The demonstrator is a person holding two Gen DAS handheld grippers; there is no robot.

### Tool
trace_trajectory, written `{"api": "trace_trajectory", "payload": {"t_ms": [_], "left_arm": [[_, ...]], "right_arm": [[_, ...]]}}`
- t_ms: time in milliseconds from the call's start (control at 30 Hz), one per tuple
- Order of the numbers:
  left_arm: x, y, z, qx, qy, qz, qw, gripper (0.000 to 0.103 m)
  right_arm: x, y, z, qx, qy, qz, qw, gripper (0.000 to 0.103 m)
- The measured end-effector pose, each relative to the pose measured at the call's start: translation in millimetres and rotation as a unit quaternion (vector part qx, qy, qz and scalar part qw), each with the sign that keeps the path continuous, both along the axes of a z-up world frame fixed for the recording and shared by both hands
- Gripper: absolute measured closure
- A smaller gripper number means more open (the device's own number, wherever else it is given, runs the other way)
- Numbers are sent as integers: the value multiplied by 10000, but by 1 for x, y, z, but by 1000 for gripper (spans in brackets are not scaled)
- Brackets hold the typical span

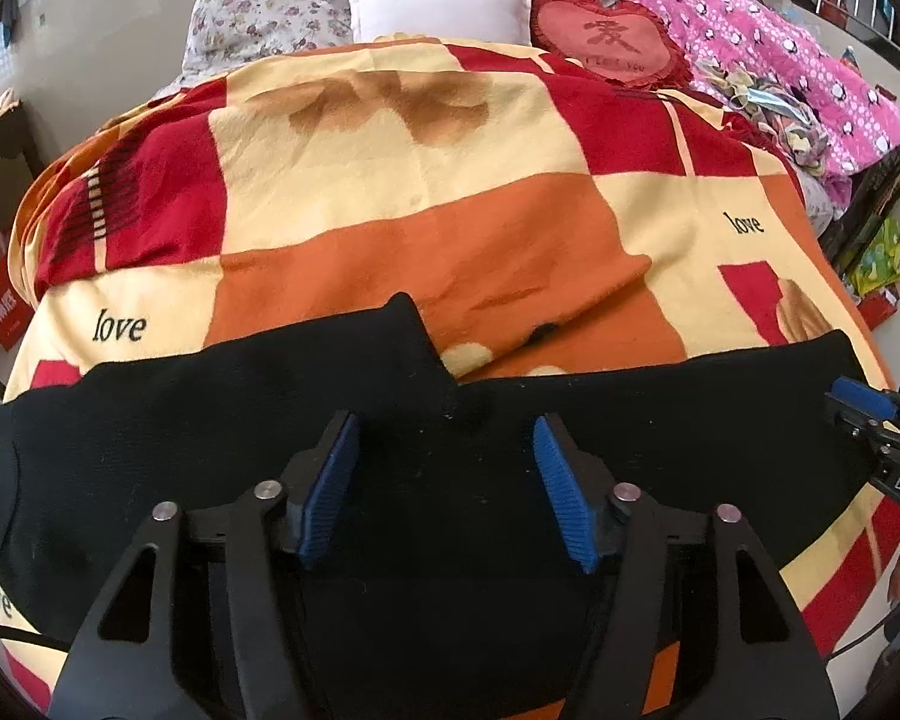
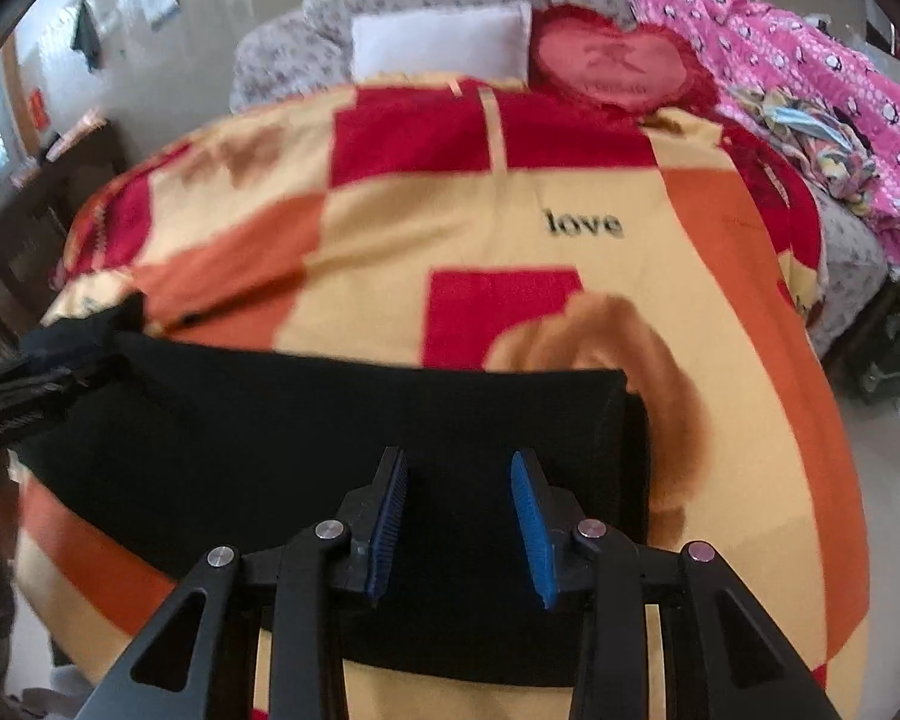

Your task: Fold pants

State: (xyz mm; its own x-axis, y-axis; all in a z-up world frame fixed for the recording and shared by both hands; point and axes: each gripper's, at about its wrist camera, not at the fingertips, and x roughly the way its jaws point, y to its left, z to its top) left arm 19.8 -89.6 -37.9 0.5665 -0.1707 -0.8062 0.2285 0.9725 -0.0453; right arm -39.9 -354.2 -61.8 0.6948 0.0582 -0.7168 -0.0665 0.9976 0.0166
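Black pants (image 1: 210,438) lie flat across the near part of a bed, stretched left to right, one pointed flap rising at the middle. In the right wrist view the pants (image 2: 330,420) end in a straight edge at the right. My left gripper (image 1: 444,426) is open, its blue pads over the black cloth, holding nothing. My right gripper (image 2: 459,462) is open over the pants near that right end, empty. The right gripper also shows at the right edge of the left wrist view (image 1: 870,414).
The bed carries a red, orange and cream blanket (image 1: 450,180) printed with "love". At its head lie a white pillow (image 1: 438,6), a red heart cushion (image 1: 606,42) and a pink quilt (image 1: 780,48). Dark furniture stands at the left (image 1: 0,162).
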Motion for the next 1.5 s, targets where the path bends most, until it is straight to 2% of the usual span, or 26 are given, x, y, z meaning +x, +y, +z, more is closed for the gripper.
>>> {"api": "trace_trajectory", "payload": {"t_ms": [167,233,367,500,600,767,1000,1100,1400,1500], "left_arm": [[1,0,-1,-24,5,1,10000,39],[2,0,-2,-49,14,11,10000,39],[2,-1,-2,-33,10,17,10000,39],[1,0,0,-130,-9,14,9999,39],[-2,0,4,-207,-42,-27,9998,39],[-8,-4,13,-259,-100,-101,9996,39],[-15,-12,20,-247,-131,-237,9993,39],[-17,-18,24,-250,-137,-351,9990,39],[-27,-48,29,-169,-175,-729,9970,39],[-28,-59,29,-130,-116,-902,9958,39]], "right_arm": [[-1,-1,0,45,-22,-52,10000,66],[-1,0,0,56,-18,-33,10000,58],[0,3,-1,45,-9,-15,10000,52],[1,7,-2,127,13,84,9999,37],[1,10,-3,106,4,87,9999,33],[0,9,-3,257,-72,8,9996,30],[-5,14,2,26,-62,-142,9999,30],[-18,14,12,-297,-289,-280,9987,30],[-38,-2,25,-492,-393,-566,9964,30],[-43,-8,25,-400,-369,-592,9968,30]]}}
